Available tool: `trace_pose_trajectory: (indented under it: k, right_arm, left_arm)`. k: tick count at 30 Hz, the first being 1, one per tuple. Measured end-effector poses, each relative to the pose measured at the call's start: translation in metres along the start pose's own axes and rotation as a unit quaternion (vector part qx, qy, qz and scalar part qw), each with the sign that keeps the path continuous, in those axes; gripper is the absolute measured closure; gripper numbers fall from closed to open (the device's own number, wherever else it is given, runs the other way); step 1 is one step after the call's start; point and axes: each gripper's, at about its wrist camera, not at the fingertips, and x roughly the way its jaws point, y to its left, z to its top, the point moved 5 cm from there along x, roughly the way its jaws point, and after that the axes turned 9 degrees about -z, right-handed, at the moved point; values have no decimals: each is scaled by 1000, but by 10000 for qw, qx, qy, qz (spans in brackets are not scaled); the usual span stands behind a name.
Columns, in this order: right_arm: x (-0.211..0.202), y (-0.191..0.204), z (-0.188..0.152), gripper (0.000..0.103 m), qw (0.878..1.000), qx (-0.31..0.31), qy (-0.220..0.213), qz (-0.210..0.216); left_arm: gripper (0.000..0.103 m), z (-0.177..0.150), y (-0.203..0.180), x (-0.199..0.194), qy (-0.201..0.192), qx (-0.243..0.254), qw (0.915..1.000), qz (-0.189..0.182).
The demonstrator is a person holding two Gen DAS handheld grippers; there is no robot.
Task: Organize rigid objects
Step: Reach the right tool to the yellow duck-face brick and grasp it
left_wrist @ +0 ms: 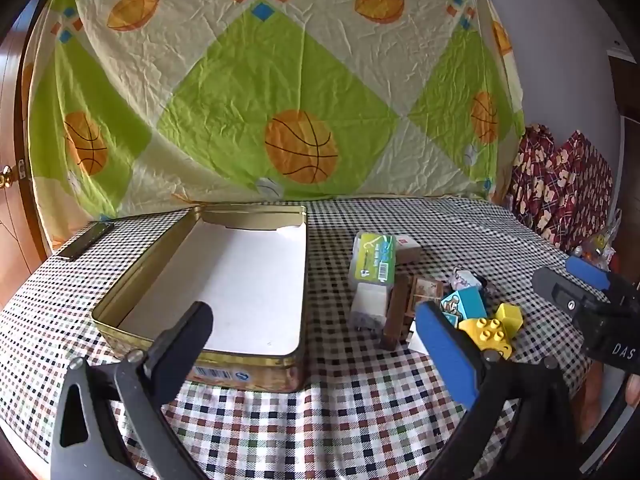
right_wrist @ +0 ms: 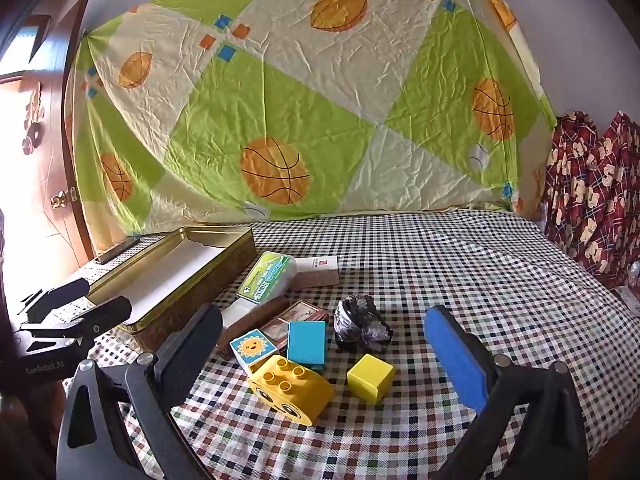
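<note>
Nothing is sorted yet: at left of the right wrist view the gold tin [right_wrist: 192,276] sits empty on the checked counter [right_wrist: 460,280]; centre, yellow brick [right_wrist: 292,390], blocks and boxes wait loose; both grippers' fingers [right_wrist: 320,344] [left_wrist: 312,340] gape wide, holding nothing

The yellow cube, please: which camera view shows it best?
The right wrist view: the yellow cube sits alone on the cloth, three faces clear, right of the studded yellow brick. In the left wrist view the cube lies further off, partly hidden behind the brick.
</note>
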Motion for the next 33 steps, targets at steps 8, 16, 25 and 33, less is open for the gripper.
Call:
trace_pose_trajectory:
  k: [8, 16, 25, 33]
  right_arm:
    - [17, 4, -25, 1, 9997, 15, 226, 34]
    - [26, 19, -37, 1, 9992, -194, 318, 139]
    - [42, 29, -50, 7, 9962, -464, 707, 218]
    - [42, 33, -52, 18, 9947, -647, 744, 304]
  left_arm:
    - [0, -13, -10, 13, 65, 137, 9999, 18]
    - [0, -17, -9, 18, 78, 185, 9998, 93]
    - [0, -20, -14, 23, 96, 278, 9995, 69]
    - [0, -22, -19, 25, 125, 326, 9994, -57]
